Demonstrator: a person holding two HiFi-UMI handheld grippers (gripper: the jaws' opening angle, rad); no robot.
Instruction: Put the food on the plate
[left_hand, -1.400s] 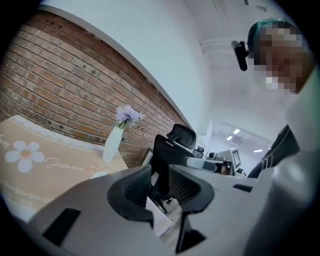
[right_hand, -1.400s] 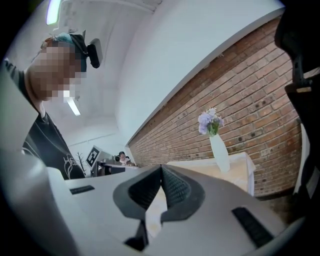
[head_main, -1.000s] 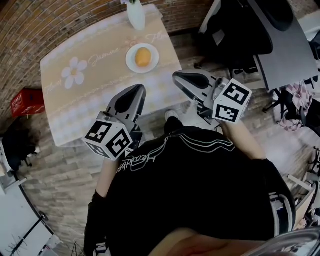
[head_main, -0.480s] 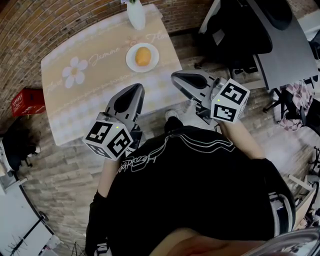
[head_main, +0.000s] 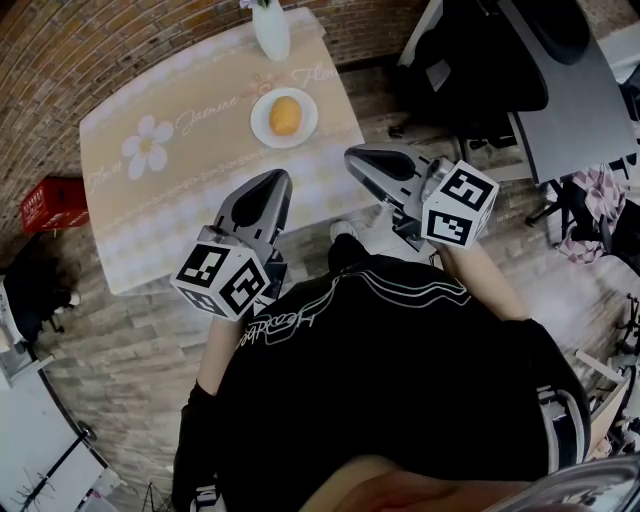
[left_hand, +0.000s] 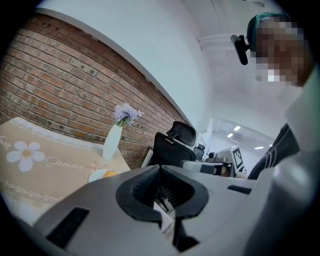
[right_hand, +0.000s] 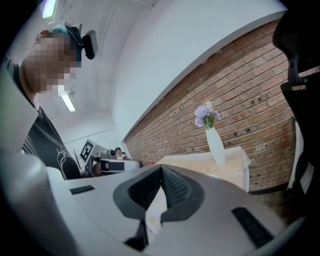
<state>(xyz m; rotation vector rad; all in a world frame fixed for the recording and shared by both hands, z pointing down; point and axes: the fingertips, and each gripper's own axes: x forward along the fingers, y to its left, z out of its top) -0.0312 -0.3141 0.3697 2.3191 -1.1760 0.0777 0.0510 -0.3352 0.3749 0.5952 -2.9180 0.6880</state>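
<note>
Head view — food (head_main: 285, 114) on plate (head_main: 260, 128), well beyond left hand-held gripper (head_main: 272, 185), right hand-held gripper (head_main: 358, 158) — both closed

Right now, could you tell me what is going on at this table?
A person stands at the table with a gripper in each hand. The left gripper and right gripper are both shut, nothing between their fingers, held short of the plate. The orange food already lies on that white plate, and a vase of flowers stands behind it. Neither gripper touches anything.
</note>
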